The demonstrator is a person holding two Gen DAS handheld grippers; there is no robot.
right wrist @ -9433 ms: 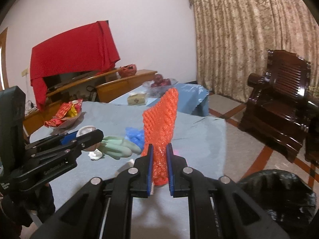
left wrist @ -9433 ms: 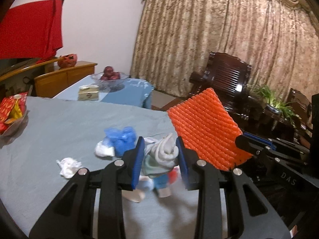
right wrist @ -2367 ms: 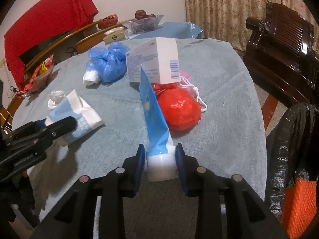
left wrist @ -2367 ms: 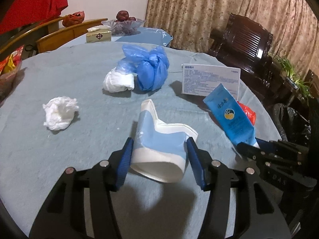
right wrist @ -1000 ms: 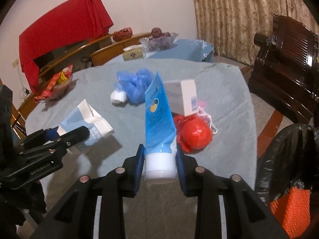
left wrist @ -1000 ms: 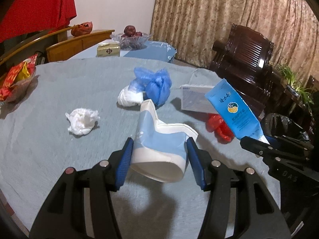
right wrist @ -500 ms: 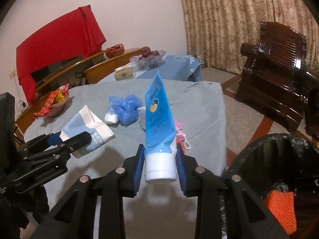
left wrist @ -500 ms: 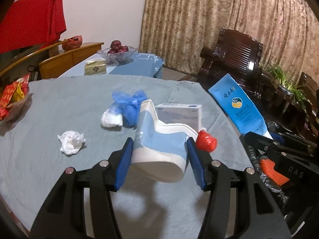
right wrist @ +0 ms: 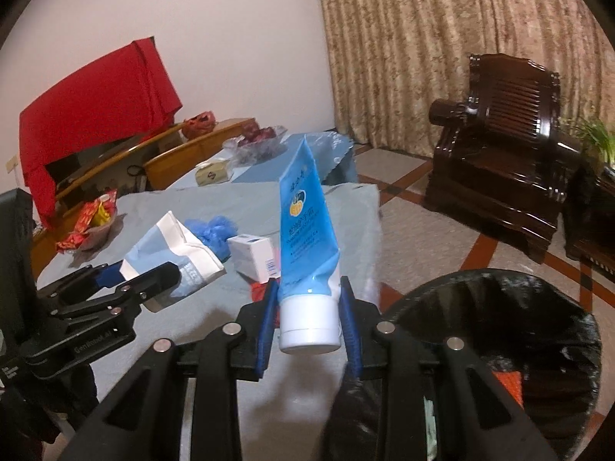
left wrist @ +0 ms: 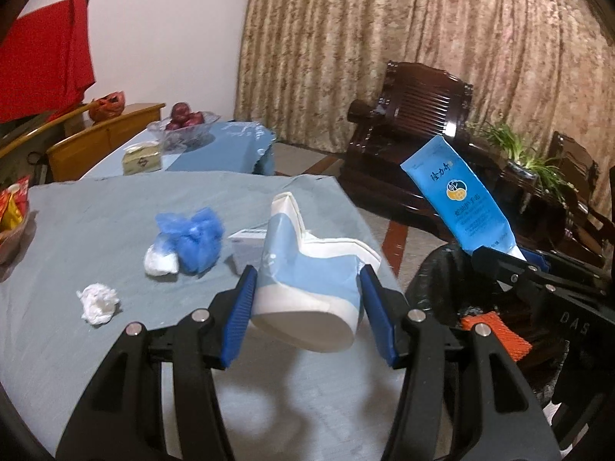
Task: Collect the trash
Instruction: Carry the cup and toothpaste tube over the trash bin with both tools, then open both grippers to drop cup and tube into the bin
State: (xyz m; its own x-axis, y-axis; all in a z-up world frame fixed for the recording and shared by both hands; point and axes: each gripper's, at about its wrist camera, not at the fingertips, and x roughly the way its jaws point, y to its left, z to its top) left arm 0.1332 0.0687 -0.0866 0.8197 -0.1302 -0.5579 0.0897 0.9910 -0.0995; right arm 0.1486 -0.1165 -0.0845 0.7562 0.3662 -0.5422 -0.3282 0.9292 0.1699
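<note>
My left gripper (left wrist: 305, 307) is shut on a crushed blue and white paper cup (left wrist: 303, 269), held above the table's right edge. My right gripper (right wrist: 307, 303) is shut on a blue tube with a white cap (right wrist: 305, 238), lifted beside the black-lined trash bin (right wrist: 538, 330). The tube (left wrist: 457, 207) and the right gripper's fingers (left wrist: 538, 280) show at the right of the left wrist view, over the bin (left wrist: 442, 288). An orange mesh piece (left wrist: 496, 334) lies inside the bin. The cup (right wrist: 173, 242) also shows in the right wrist view.
On the grey-blue table (left wrist: 96, 215) lie a white tissue wad (left wrist: 98, 301), a blue plastic bundle (left wrist: 192, 234) with white paper, a small white box (right wrist: 253, 255) and a red item (right wrist: 257, 290). A dark wooden armchair (right wrist: 507, 146) stands beyond the bin. A snack bowl (right wrist: 90, 226) sits at the table's left.
Both grippers have risen and swung right with the cup and the tube, away from the table's middle. The bin and the armchair now fill more of both views.
</note>
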